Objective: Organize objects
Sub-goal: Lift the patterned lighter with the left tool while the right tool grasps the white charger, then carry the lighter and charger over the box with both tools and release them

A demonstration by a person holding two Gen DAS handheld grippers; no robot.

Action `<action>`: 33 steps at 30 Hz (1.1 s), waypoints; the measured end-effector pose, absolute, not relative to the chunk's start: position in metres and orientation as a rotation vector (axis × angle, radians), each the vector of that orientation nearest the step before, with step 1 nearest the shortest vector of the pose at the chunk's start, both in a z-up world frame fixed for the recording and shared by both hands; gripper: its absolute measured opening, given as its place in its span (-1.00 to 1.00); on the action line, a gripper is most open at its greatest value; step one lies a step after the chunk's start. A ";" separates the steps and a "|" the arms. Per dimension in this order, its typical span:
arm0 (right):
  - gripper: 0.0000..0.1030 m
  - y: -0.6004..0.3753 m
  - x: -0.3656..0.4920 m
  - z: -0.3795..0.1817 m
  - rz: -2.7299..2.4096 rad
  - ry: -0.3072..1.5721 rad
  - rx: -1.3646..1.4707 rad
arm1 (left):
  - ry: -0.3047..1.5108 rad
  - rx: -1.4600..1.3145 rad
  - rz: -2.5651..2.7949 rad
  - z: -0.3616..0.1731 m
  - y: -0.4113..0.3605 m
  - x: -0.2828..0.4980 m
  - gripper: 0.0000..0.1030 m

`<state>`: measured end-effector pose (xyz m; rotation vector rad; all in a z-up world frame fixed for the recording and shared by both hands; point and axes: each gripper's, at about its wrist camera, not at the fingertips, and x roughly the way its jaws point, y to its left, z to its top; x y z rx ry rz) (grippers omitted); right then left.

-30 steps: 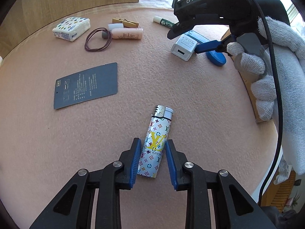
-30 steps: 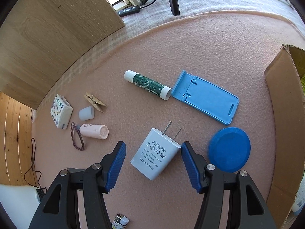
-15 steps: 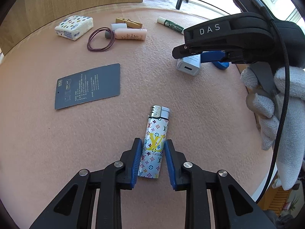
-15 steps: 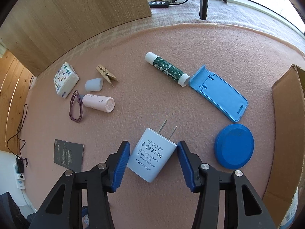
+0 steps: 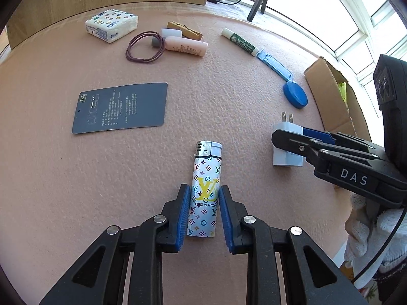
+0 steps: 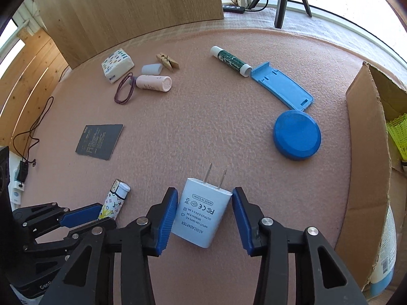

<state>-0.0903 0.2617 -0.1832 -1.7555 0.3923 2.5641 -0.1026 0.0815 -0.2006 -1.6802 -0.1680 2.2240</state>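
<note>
both pickups were under way: left gripper (image 5: 204,212) pinched the lighter (image 5: 205,190), just left of the charger (image 6: 202,216); right gripper (image 6: 204,217) was closing around it, not yet gripping. next: the box (image 6: 366,178).
</note>
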 end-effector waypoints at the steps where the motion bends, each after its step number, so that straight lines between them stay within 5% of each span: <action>1: -0.23 0.263 -0.085 -0.182 2.566 0.405 -1.750 | -0.172 -1.680 2.225 -0.200 0.079 -0.101 -0.51; 33: -0.29 0.363 0.009 -0.100 2.611 0.549 -1.432 | -0.184 -1.465 2.212 -0.131 0.156 -0.124 -0.52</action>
